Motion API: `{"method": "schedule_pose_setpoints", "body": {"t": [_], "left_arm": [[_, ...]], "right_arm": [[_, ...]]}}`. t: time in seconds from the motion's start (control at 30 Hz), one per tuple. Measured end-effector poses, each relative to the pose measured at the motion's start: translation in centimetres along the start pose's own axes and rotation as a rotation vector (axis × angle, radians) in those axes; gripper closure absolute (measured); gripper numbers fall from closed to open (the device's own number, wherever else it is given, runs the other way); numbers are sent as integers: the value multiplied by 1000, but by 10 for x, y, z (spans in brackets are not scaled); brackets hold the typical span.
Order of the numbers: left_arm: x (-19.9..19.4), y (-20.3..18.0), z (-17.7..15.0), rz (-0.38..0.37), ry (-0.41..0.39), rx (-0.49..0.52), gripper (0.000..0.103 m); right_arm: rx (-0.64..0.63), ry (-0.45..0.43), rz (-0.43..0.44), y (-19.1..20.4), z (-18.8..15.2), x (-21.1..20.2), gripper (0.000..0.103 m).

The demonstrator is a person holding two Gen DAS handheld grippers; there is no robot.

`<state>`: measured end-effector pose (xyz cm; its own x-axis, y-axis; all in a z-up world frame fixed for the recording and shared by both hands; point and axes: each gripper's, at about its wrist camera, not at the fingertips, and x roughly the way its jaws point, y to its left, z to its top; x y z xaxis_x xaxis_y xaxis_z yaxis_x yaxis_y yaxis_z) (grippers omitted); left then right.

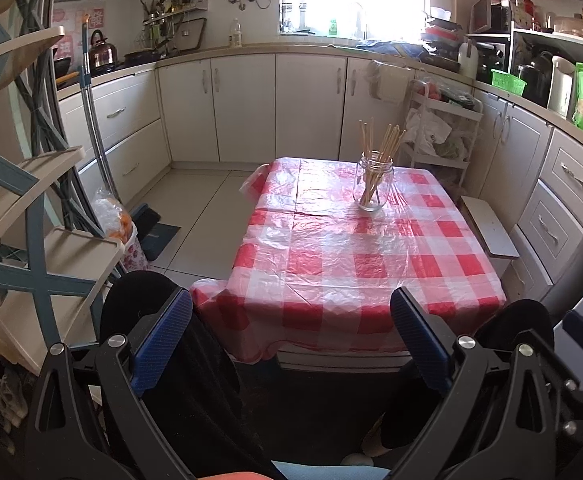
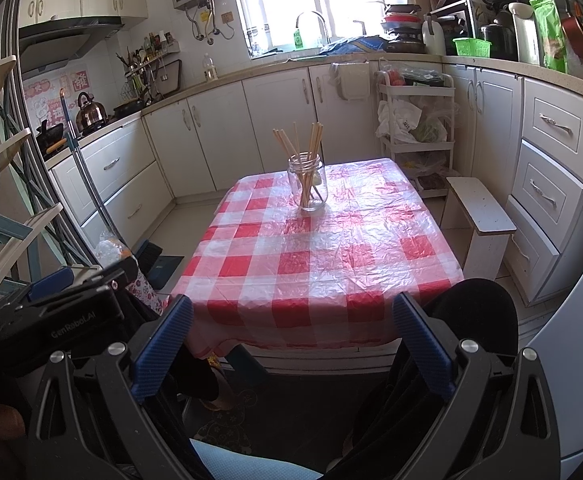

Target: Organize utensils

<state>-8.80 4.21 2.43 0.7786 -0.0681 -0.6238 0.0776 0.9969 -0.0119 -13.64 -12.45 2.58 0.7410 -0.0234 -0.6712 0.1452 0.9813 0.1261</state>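
The table [image 1: 331,264] stands in the middle of the kitchen floor, covered by a red-and-white checked plastic cloth [image 2: 323,264] that drapes over its near edge and corners. Around the table there is open tiled floor [image 1: 203,208] on its left side up to the white cabinets [image 1: 243,108], while on its right side a white stool [image 2: 481,212] sits close against its edge, with a white trolley [image 2: 415,128] of bags beyond the far right corner.

A clear glass jar [image 1: 373,186] stands upright on the table toward its far end, well in from every edge, with bare cloth all around it. A bundle of wooden chopsticks [image 1: 383,140] stands in the jar, fanning out above its mouth.

Both claws hang off the table, short of its near edge and lower than its top. The left claw [image 1: 291,344] has its blue fingers [image 1: 159,344] spread wide with nothing between them. The right claw [image 2: 291,344] is likewise spread wide and grips nothing, its fingers [image 2: 423,344] framing the overhanging cloth.
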Motion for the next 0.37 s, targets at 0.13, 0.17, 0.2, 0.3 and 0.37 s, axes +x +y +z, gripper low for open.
{"method": "schedule_pose_setpoints", "body": {"t": [0.13, 0.17, 0.2, 0.3, 0.37], "left_arm": [[-1, -5, 2, -7, -9, 15, 8], [0, -4, 3, -11, 1, 13, 8], [1, -2, 3, -10, 12, 7, 8], [4, 1, 4, 0, 27, -4, 7], [4, 0, 4, 0, 27, -2, 8]], "right_arm": [[-6, -10, -13, 6, 1, -1, 7], [-5, -10, -13, 5, 1, 0, 7], [-6, -10, -14, 7, 2, 0, 7], [-7, -10, -11, 5, 2, 3, 7], [-11, -9, -10, 5, 2, 3, 7]]}}
